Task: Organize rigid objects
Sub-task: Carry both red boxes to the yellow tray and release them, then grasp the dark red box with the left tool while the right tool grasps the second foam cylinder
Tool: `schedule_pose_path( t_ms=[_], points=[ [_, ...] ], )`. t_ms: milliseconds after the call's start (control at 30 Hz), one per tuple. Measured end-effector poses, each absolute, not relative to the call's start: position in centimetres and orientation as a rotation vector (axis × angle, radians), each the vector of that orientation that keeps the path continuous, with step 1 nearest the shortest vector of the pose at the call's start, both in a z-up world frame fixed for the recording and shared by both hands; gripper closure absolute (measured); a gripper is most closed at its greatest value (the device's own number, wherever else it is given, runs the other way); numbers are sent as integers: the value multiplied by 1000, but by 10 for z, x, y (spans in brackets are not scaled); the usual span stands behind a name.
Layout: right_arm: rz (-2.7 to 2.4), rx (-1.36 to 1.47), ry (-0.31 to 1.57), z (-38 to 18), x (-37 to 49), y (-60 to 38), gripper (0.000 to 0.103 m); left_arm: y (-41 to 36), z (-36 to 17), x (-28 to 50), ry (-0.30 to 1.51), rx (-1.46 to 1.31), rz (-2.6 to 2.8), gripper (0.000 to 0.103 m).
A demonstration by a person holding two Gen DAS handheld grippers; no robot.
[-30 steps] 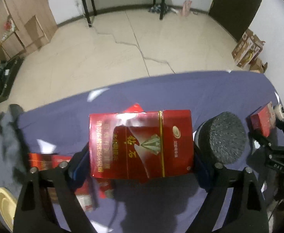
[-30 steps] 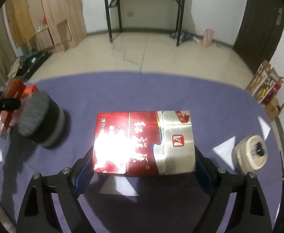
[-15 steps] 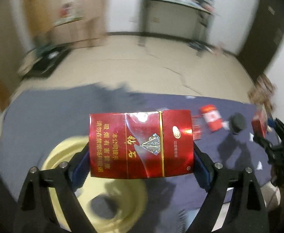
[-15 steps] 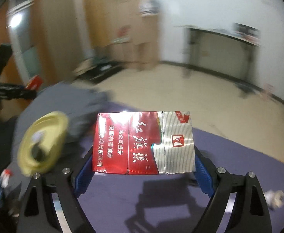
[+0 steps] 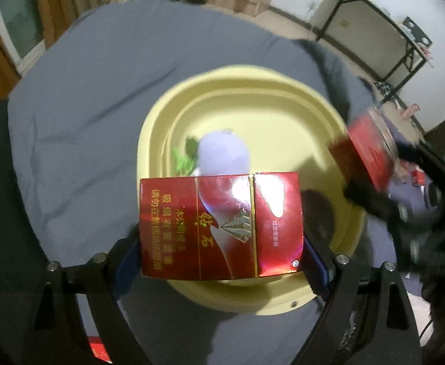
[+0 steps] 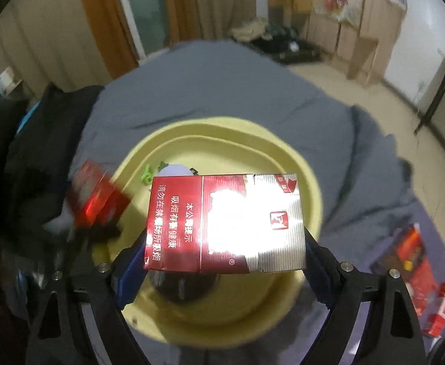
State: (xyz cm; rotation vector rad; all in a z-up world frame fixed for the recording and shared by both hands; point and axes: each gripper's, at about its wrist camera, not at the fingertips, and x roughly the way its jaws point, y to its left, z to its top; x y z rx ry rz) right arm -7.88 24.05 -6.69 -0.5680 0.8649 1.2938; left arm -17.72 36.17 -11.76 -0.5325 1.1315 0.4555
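Both tools, each clamping a red pack, now overhang the yellow basin; spare packs only in right view.

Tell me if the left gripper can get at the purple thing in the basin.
Probably not: the left gripper is shut on a red box filling its jaws, though the purple thing lies uncovered in the yellow basin.

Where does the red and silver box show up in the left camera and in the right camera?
Left wrist: red and silver box at right, blurred, over the yellow basin's rim.
Right wrist: centre, clamped in the right tongs.
Shared landmark: the yellow basin on the grey cloth.
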Motion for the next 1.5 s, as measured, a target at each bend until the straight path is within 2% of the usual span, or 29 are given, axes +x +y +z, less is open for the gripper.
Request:
schedule_pose_path(
  t_ms=[167, 400, 433, 467, 533, 600, 733, 833, 1033, 1133, 1267, 1500],
  points=[
    [1213, -625, 947, -93, -81, 286, 14, 358, -147, -168, 1203, -480, 467, 14],
    [1157, -596, 1036, -118, -74, 310, 13, 360, -151, -155, 1201, -422, 488, 12],
    [1158, -573, 1051, -119, -72, 307, 11, 361, -151, -155, 1195, -428, 487, 11],
    [1164, -548, 1067, -119, -62, 303, 2, 358, -149, -161, 1188, -434, 486, 9],
    [1189, -473, 1068, -112, -52, 294, 1, 357, -142, -170, 1154, -464, 482, 2],
    [1186, -420, 1017, -97, -49, 284, 1, 355, -132, -175, 1112, -480, 478, 0],
    [1152, -276, 877, -56, -39, 225, 1, 341, -103, -173, 1088, -463, 503, 0],
    [1069, -182, 805, -38, -15, 155, 0, 314, -82, -141, 1080, -423, 426, 0],
    [731, -239, 766, -62, 55, 0, 0, 220, -54, -27, 1089, -306, 125, 0],
    [589, -214, 802, -85, 80, -67, 0, 179, -58, 14, 1162, -235, 23, 0],
    [488, -113, 871, -106, 117, -107, 0, 145, -75, 66, 1156, -178, -95, 0],
    [452, -73, 890, -125, 151, -117, 0, 178, -136, 116, 1281, -266, 129, 0]
  ],
)
